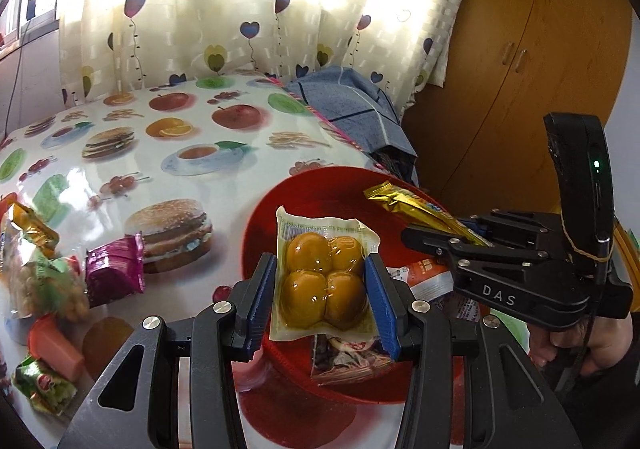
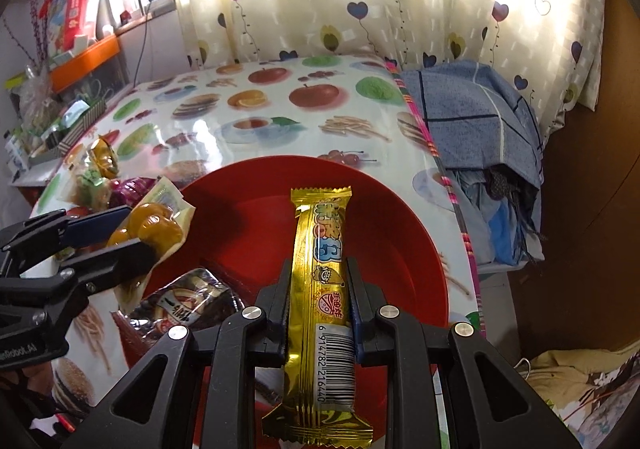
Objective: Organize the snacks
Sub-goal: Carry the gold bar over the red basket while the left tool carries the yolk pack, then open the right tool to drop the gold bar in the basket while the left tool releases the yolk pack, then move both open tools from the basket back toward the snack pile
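My left gripper (image 1: pixel 320 285) is shut on a clear vacuum pack of brown eggs (image 1: pixel 320 281), held over the near rim of the red bowl (image 1: pixel 264 217). In the right wrist view that pack of eggs (image 2: pixel 154 227) hangs at the bowl's left edge. My right gripper (image 2: pixel 318 289) is shut on a long gold snack bar (image 2: pixel 320 269) above the red bowl (image 2: pixel 392 233). From the left wrist view the gold bar (image 1: pixel 416 205) sticks out of the right gripper over the bowl's far side. A dark snack packet (image 2: pixel 188 305) and a white-orange packet (image 1: pixel 424 277) lie in the bowl.
Loose snacks lie on the fruit-print tablecloth (image 1: pixel 192 121) at the left: a magenta packet (image 1: pixel 114 273), a green bag (image 1: pixel 44 281), an orange-red stick (image 1: pixel 56 345). Blue cloth (image 2: pixel 472 121) hangs past the table's right edge. A wooden wardrobe (image 1: pixel 520 61) stands at the right.
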